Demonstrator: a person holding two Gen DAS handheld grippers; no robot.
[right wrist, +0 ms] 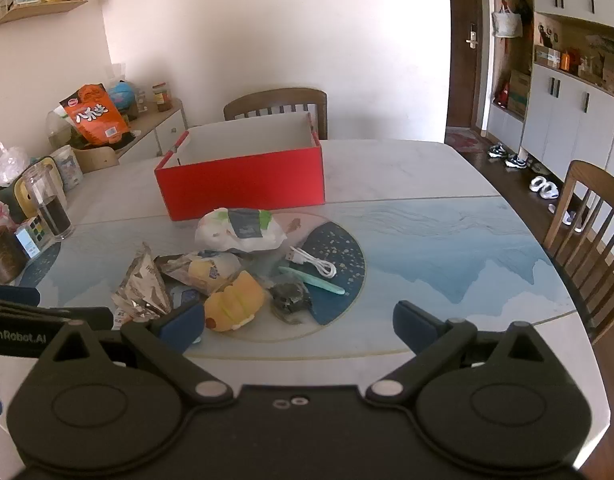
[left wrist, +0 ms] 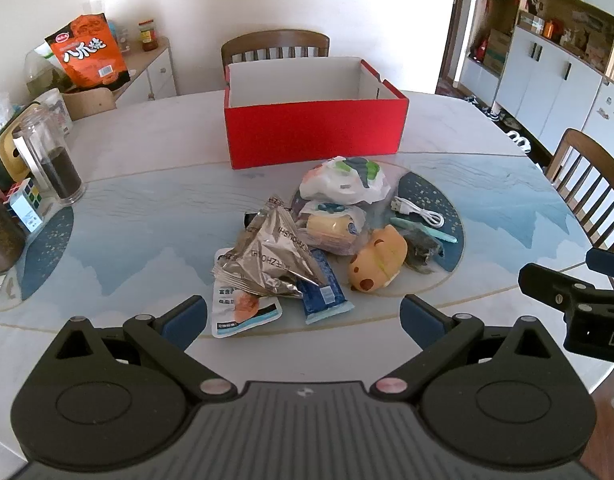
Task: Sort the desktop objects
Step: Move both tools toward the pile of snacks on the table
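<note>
Fingers of left gripper [left wrist: 303,316] and right gripper [right wrist: 299,322] stand wide apart, holding nothing, above the counter [left wrist: 487,200] clutter.

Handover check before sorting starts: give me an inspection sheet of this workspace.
Surface: table with blue patterned cover, bare near the edges.
Job's things: red box open, nothing seen inside; pile in front of it: foil packet, yellow plush toy, white plastic bag, teal pen.
Clutter: clear jar, puzzle cube at the table's left edge.
Grippers: left hand-held gripper and right hand-held gripper both open, holding nothing.
Cables: white USB cable beside the pile.
Surroundings: wooden chairs, cabinets.
</note>
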